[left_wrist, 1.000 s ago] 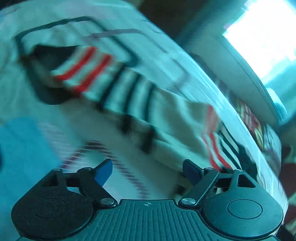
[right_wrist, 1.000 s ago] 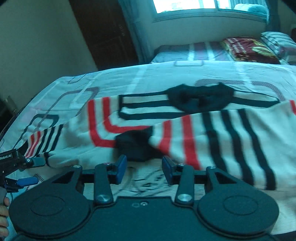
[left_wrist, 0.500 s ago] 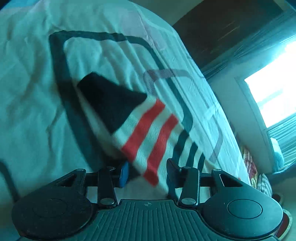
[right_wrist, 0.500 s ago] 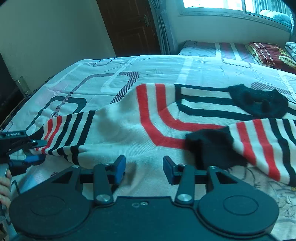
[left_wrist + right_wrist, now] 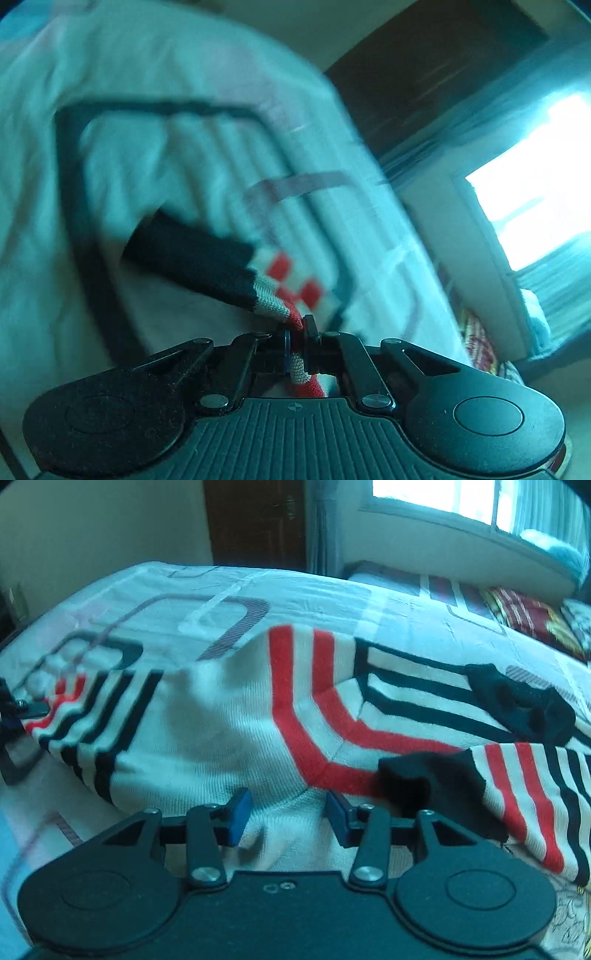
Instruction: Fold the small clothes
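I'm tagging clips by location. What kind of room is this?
Most likely a bedroom: a bed with a white patterned bedsheet, pillows beside a bright window, and a dark wooden door.

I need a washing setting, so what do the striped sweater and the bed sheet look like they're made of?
Striped sweater: looks like soft knitted yarn, matte, with fine ribbed rows showing; wool or acrylic can't be told. Bed sheet: thin, smooth printed woven fabric, probably cotton or a blend, with shallow creases.

Ribbed knit sweater point(image 5: 229, 738) on smooth cotton bedsheet point(image 5: 303, 594).
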{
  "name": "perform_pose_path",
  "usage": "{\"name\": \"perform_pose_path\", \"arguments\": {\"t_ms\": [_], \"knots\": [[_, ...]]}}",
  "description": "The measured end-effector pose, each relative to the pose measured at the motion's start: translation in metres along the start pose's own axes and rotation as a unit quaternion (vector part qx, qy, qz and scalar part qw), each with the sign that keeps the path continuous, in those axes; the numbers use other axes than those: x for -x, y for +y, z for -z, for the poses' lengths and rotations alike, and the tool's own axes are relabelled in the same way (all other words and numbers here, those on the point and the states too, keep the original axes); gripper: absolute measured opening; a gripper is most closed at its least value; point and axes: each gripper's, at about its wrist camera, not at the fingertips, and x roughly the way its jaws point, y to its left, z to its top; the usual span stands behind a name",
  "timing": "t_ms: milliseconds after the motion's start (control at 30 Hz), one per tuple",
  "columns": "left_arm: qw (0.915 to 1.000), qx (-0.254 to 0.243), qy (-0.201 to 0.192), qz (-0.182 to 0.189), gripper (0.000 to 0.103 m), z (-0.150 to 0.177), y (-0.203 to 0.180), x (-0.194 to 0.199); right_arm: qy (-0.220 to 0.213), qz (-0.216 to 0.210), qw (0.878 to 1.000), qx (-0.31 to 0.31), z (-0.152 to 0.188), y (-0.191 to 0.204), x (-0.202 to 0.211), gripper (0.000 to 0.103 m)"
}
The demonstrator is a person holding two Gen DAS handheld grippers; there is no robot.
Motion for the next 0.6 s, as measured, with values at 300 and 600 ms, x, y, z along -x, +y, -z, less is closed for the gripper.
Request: {"name": "perform_pose_path", "arguments": {"t_ms": [300, 600], "knots": [[0.9711, -0.188, 0.008, 0.147, 0.006, 0.045, -0.148, 0.008, -0.028, -0.034, 0.995, -0.085, -0.002, -0.044, 0.037, 0.047], [0.9086, -0.301, 0.165, 0.238, 0.006, 0.212, -0.275, -0.031, -0.047, 0.062, 0.982, -0.172, 0.037, -0.166, 0.11, 0.053]]}}
